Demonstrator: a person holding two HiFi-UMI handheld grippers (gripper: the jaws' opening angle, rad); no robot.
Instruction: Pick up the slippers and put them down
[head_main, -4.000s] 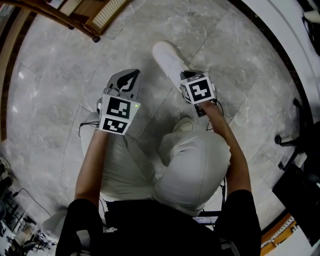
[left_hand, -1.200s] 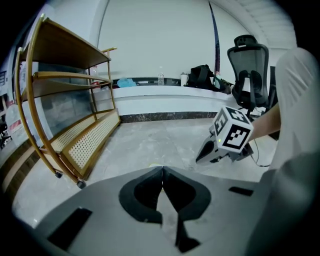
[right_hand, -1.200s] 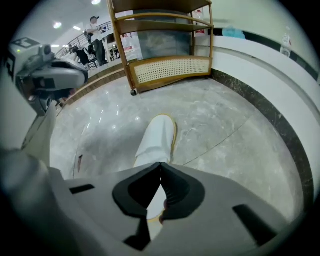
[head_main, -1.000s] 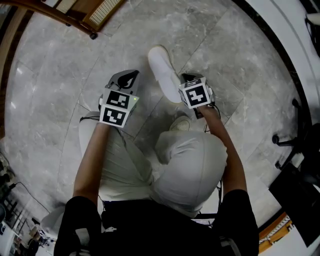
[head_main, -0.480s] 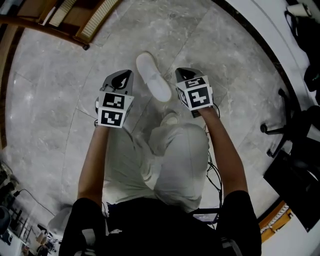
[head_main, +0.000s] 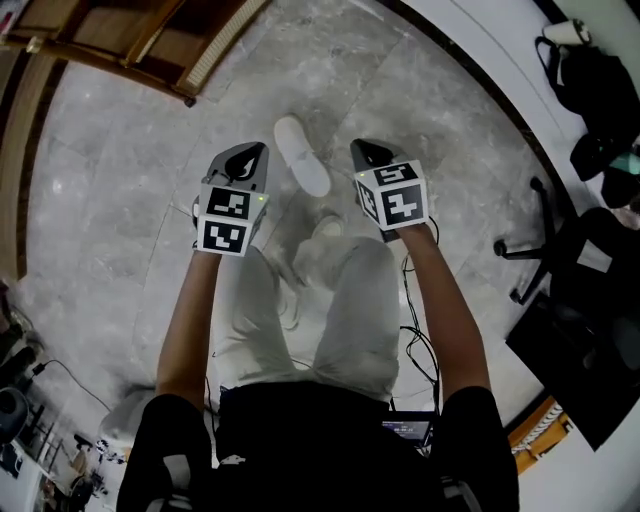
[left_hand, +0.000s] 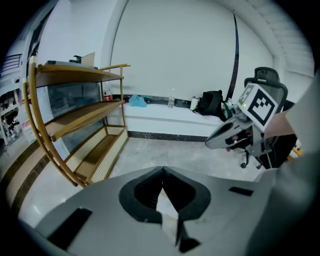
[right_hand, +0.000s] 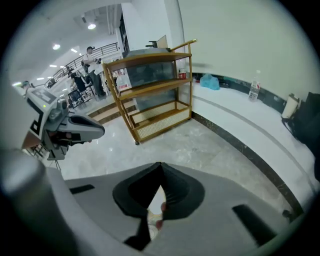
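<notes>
White flat slipper lies on the grey marble floor, between the two tongs in the head view and touched by neither. The left tongs are closed tip to tip, gripping nothing, and the right tongs are likewise shut and empty. A wooden shelf rack stands beyond. A black office chair is at the right, and black cables trail by the person's legs.

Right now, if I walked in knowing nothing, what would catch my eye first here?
Two grey tools topped with black-and-white marker cubes, the left gripper and the right gripper, hover side by side above the marble floor, both shut and empty. In the head view a white slipper lies on the floor between them. A wooden shelf stands at the upper left.
</notes>
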